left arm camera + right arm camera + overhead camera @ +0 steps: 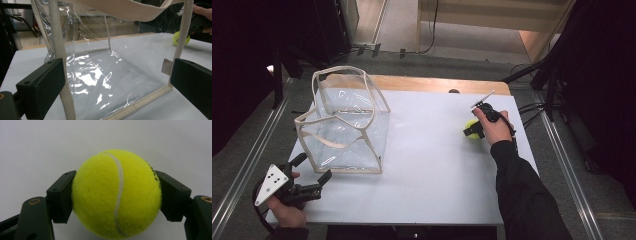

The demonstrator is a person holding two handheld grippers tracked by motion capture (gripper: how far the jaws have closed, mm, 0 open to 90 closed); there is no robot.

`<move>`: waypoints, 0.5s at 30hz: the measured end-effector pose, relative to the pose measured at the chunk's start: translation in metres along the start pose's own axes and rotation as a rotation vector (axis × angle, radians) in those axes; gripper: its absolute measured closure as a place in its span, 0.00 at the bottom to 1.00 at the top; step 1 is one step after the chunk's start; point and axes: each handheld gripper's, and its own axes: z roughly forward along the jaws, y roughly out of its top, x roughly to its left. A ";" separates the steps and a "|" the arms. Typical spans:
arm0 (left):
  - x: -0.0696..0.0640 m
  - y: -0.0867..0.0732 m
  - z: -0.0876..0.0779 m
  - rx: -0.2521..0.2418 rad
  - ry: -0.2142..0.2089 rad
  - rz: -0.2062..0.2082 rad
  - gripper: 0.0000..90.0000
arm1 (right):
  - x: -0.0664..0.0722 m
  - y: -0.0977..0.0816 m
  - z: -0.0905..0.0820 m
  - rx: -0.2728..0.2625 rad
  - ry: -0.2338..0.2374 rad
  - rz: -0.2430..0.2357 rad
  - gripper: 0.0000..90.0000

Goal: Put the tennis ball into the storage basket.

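The tennis ball (117,195) sits on the white table (437,165) toward its right side, a short way in from the right edge and about midway between the near and far edges. The right gripper (474,129) has its two black jaws pressed against the ball's opposite flanks, so it holds the ball; the gripper reaches in from the right, pointing leftward across the table. A ball has no long axis, but its white seam runs roughly top to bottom in the right gripper view (curving slightly).

The left gripper (314,170) hovers at the near left corner with its jaws spread wide and nothing between them, pointing at the clear plastic bag (344,125) just beyond. The bag stands upright on the left half of the table, its mouth open upward, cream straps (117,8) arching over it.

Between bag and ball lies a broad stretch of bare white surface.
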 end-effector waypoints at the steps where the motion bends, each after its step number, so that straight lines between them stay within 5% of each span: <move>1: 0.000 0.000 0.000 0.001 0.001 0.001 0.00 | 0.000 0.000 0.000 0.001 0.004 0.002 0.26; 15: 0.000 0.000 0.000 0.001 -0.001 0.000 0.00 | 0.002 0.001 -0.007 -0.016 0.013 -0.027 0.26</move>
